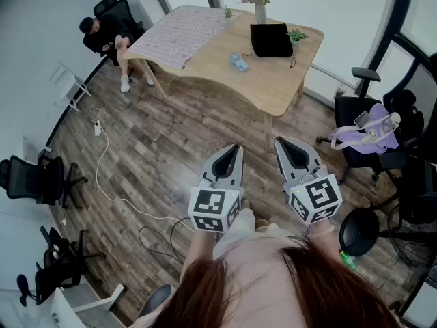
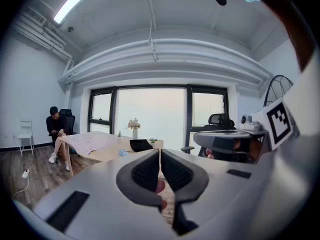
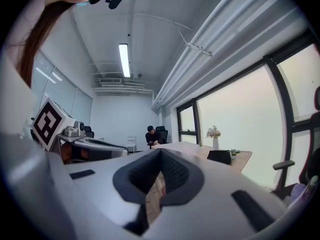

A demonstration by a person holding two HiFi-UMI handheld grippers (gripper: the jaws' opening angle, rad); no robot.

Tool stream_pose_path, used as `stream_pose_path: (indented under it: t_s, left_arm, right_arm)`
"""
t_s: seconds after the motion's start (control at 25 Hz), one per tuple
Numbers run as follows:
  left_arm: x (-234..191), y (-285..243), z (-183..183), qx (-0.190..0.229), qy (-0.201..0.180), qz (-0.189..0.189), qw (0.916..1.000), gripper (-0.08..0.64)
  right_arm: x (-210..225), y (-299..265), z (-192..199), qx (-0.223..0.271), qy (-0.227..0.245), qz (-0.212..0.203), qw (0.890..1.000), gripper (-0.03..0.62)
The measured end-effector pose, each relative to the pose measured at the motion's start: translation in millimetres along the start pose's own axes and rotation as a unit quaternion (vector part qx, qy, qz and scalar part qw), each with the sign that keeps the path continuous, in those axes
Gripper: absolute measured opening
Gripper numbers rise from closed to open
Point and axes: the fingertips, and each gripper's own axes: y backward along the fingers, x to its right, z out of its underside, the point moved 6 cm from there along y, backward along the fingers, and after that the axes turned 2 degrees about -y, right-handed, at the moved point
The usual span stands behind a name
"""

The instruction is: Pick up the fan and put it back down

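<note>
**A:** Where is the fan?

**B:** It is at the lower right of the head view. The black fan (image 1: pixel 360 231) has its round base on the wood floor (image 1: pixel 171 142), just below an office chair (image 1: pixel 362 132) draped with purple cloth. Its wire cage also shows at the upper right of the left gripper view.

**A:** And the tongs?

**B:** The left tongs (image 1: pixel 235 150) and the right tongs (image 1: pixel 281 143) sit side by side in the lower middle of the head view, over bare floor and well apart from the fan. Each gripper view shows the dark pads meeting at the tips with nothing between them. Both are closed and empty.

**A:** What lies ahead of them?

**B:** A wooden tabletop (image 1: pixel 273 80) fills the upper middle of the frame. It carries a vase of flowers (image 1: pixel 259 7) near its far edge and a patterned cloth (image 1: pixel 181 36) over its left part. A person (image 1: pixel 102 33) sits in a chair at the upper left, and a white cable (image 1: pixel 102 162) trails across the floor on the left.
</note>
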Motion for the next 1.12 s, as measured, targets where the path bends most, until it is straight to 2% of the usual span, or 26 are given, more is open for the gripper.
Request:
stream_pose_path:
  t_s: [0.36, 0.92, 1.12]
  left_arm:
    - [-13.3, -10.8, -2.9, -0.001, 0.004, 0.002, 1.0, 0.014]
    - [-71.1, -55.1, -20.8, 0.009, 0.002, 0.021, 0.9997, 0.014]
    - [-92.7, -69.0, -21.9, 0.006, 0.002, 0.036, 0.9993, 0.014]
  right_arm:
    - [-1.2, -21.2, -1.6, -0.012, 0.014, 0.001, 1.0, 0.0]
    - [17.3, -86.1, -8.7, -0.013, -0.024, 0.02, 0.999, 0.0]
    - [18.0, -115.5, -10.2, -0.016, -0.018, 0.03, 0.999, 0.0]
